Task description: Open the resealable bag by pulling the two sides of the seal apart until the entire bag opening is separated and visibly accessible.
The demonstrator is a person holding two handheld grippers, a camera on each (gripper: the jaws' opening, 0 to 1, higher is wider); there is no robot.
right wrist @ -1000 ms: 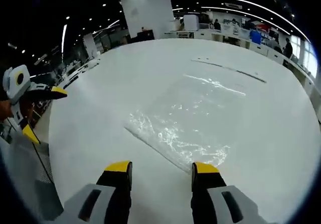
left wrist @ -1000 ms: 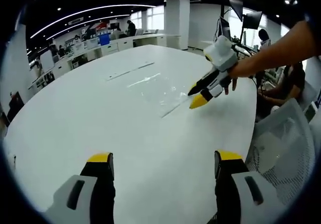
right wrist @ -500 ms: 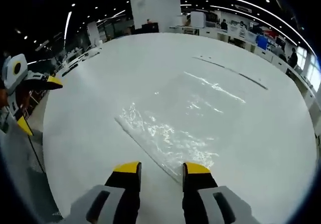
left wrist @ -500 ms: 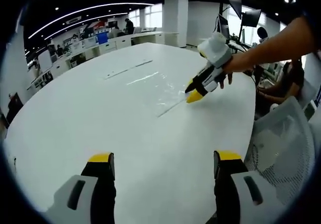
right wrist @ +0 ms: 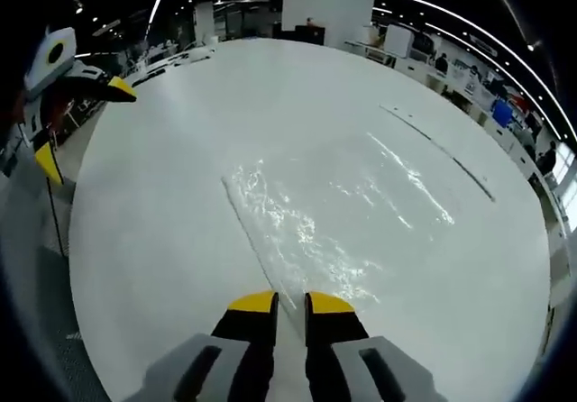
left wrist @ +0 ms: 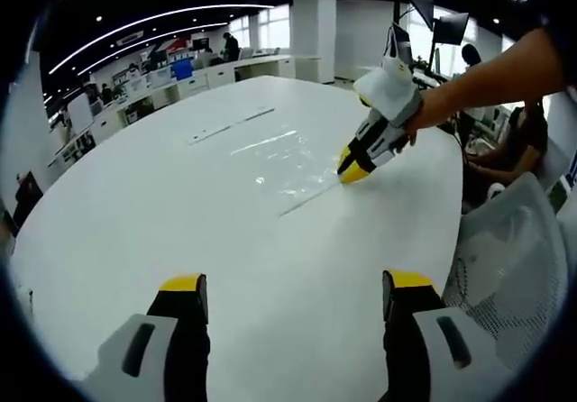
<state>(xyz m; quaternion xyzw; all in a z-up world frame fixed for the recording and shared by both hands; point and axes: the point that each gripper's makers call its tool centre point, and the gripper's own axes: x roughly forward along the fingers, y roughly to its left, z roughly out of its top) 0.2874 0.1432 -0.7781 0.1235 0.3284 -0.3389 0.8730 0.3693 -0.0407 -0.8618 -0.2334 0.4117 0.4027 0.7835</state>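
The right gripper (right wrist: 290, 303) had its jaws nearly together around the seal edge of the clear resealable bag (right wrist: 334, 231), which lay flat near the desk (left wrist: 180, 204) edge. The left gripper (left wrist: 293, 285) waited with jaws wide apart. Pinching both seal layers together risked lifting the bag unopened.

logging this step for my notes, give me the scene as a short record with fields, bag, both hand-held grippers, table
bag: clear resealable bag, flat on the table, seal edge toward the right hand-held gripper
bag opening: no gap visible along the seal
right hand-held gripper: at the bag's near edge, jaws nearly together around the seal strip; grip not certain
left hand-held gripper: jaws wide apart, over bare table, away from the bag
table: white, round-edged
chair: white mesh chair beside the table
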